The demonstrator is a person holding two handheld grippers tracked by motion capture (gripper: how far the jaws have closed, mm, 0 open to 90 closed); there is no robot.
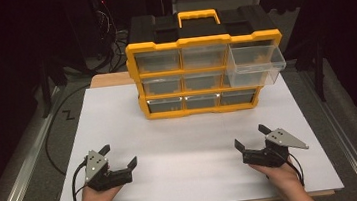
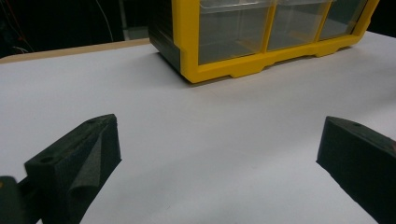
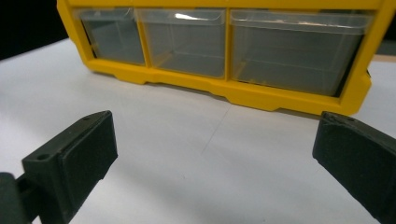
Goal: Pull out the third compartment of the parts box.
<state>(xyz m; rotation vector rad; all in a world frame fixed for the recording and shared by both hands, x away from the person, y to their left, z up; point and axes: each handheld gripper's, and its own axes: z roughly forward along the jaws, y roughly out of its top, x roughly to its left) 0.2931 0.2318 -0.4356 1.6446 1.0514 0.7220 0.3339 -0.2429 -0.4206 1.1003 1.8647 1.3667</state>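
Both grippers rest low on the white desk (image 1: 171, 146), each with its jaws spread wide and nothing between them. Ahead of the left gripper (image 1: 120, 156) and slightly to its right stands a yellow-framed organizer (image 1: 203, 41) with a black body and a yellow carry handle on top, holding three rows of clear plastic drawers. Ahead of the right gripper (image 1: 252, 137), up in the organizer's top row, one clear drawer (image 1: 255, 64) stands pulled well out, overhanging the frame and tipped a little downward.

That drawer looks like the thing to handle. It is thin, glossy, see-through plastic, box-shaped, apparently empty, so it should be light and fairly stiff, yet slippery and liable to flex or crack under a hard squeeze. The front wall or its upper lip seems the best place to take hold, or a flat push on the front face. The organizer itself may slide on the smooth desk if pushed hard.

The gripper pads (image 3: 88, 149) are matte black, blocky, and wedge-shaped.
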